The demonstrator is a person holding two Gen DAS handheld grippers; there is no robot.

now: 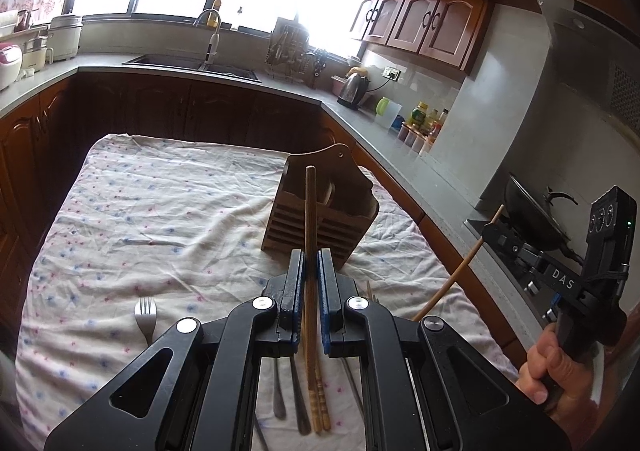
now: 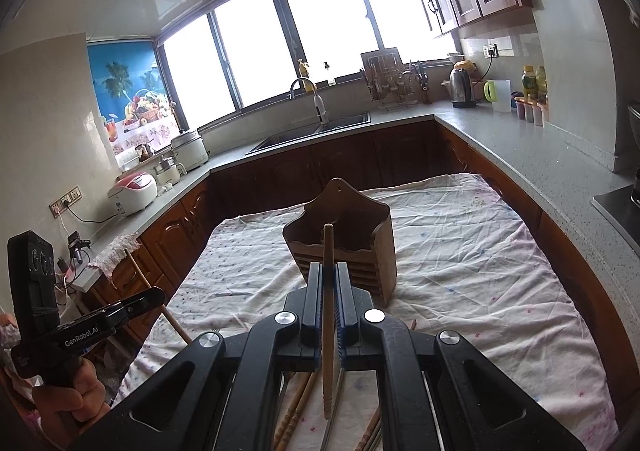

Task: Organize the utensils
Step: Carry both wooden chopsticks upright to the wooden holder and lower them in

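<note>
Both black two-finger grippers, left gripper [image 1: 310,283] and right gripper [image 2: 329,299], are each clamping one brown wooden chopstick [image 1: 309,235], needing tips steered upright into the slatted wooden holder [image 1: 320,211] standing ahead on the floral cloth [image 1: 160,211].

Ahead of my left claw [image 1: 310,283] the wooden holder [image 1: 320,207] blocks the way. Open cloth-covered worktop [image 1: 160,211] lies to its left, broken only by a fork [image 1: 146,317] nearby.

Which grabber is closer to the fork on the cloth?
Left. The left gripper hangs just right of the fork, holding a chopstick. The right gripper sits farther off, past the table's right edge.
</note>
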